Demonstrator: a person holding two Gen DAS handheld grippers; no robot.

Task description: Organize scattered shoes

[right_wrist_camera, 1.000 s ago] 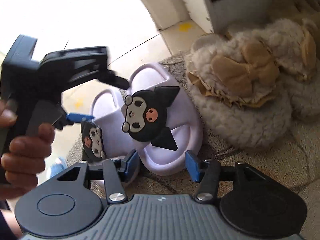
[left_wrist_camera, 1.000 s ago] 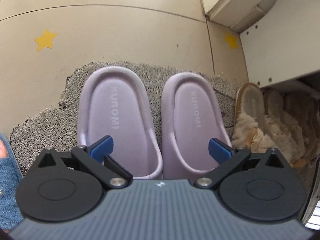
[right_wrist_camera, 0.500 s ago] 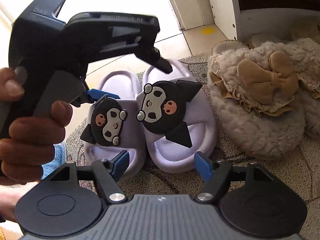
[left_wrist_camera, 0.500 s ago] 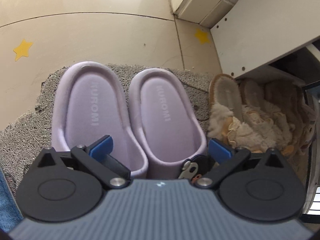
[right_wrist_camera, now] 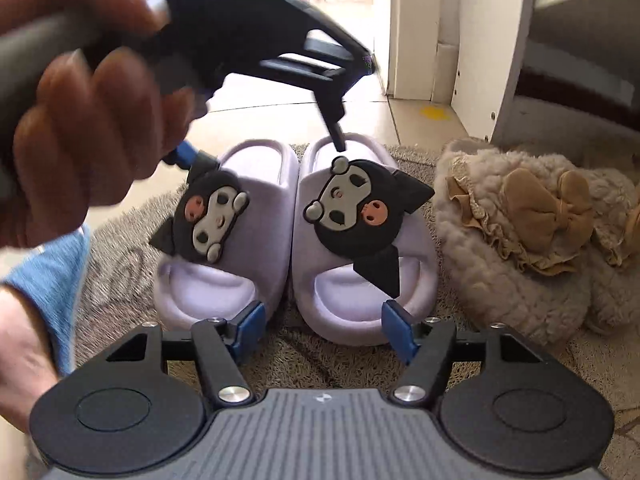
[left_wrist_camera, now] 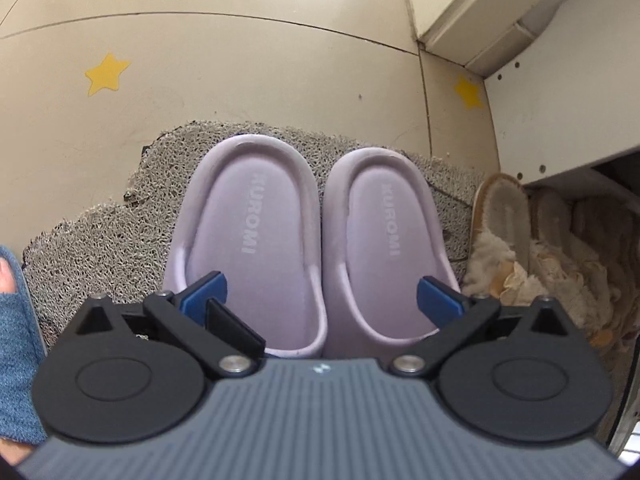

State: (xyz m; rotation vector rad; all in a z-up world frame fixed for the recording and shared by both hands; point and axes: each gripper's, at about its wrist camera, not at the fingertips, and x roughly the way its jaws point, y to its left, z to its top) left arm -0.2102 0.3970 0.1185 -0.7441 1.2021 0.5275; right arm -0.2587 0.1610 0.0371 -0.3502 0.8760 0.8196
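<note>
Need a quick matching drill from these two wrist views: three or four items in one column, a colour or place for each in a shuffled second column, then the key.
Items
1. slippers with the cartoon charm
2. fluffy slippers with bows
3. star sticker
4. mat

Descriptions
A. yellow, stuck on the bare floor tile
B. lilac, side by side on the mat
C. grey looped weave, under the lilac pair
D. beige, partly under the white cabinet

Pairs: 1-B, 2-D, 3-A, 4-C
</note>
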